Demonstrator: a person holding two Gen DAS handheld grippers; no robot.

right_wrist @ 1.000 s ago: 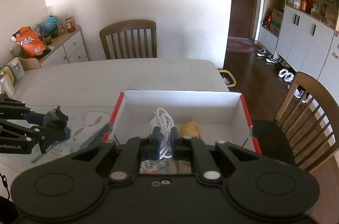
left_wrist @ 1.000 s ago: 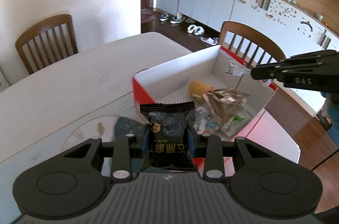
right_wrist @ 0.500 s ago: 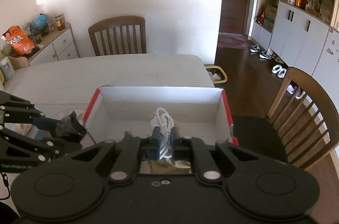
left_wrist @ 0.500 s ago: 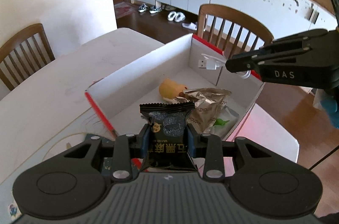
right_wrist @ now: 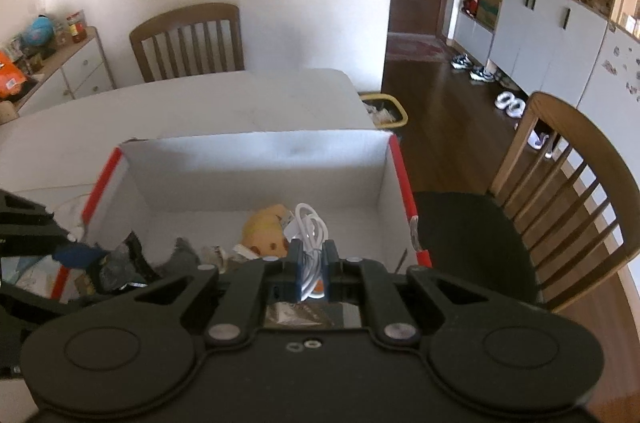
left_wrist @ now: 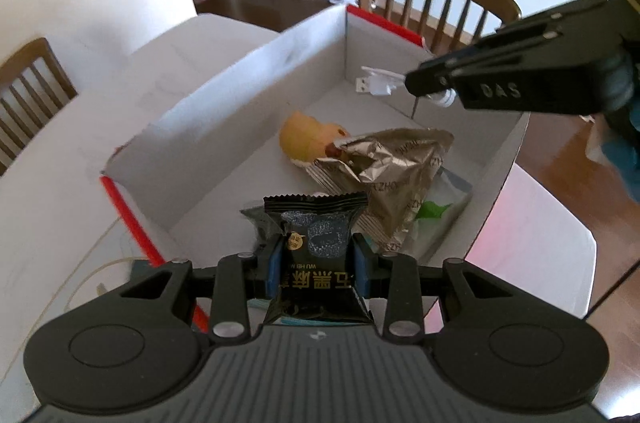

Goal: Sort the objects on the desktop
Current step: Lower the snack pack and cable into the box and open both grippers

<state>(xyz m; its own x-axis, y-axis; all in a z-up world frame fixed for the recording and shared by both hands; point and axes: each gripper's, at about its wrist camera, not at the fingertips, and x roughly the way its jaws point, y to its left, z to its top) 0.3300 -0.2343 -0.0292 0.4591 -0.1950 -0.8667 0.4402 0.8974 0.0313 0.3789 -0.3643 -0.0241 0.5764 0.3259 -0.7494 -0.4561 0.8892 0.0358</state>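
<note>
My left gripper (left_wrist: 316, 255) is shut on a black snack packet (left_wrist: 316, 243) and holds it over the near end of the white box with red edges (left_wrist: 224, 103). My right gripper (right_wrist: 311, 255) is shut on a coiled white USB cable (right_wrist: 310, 235) above the box (right_wrist: 256, 159); from the left wrist view it shows at the box's far right (left_wrist: 424, 83), with the cable plug (left_wrist: 376, 83) sticking out. Inside the box lie a yellow toy (left_wrist: 304, 139), a gold foil packet (left_wrist: 392, 179) and a clear bag with green (left_wrist: 436, 211).
The box stands on a white table (left_wrist: 80, 151). Wooden chairs stand at the far side (right_wrist: 188, 43) and to the right (right_wrist: 560, 183). A yellow bin (right_wrist: 384, 107) stands on the floor beyond the table. A sideboard with clutter (right_wrist: 52, 63) is at the far left.
Both grippers have moved forward over the box with their loads. The left one now holds the packet above the box's inside; the right one hangs lower over the yellow toy.
</note>
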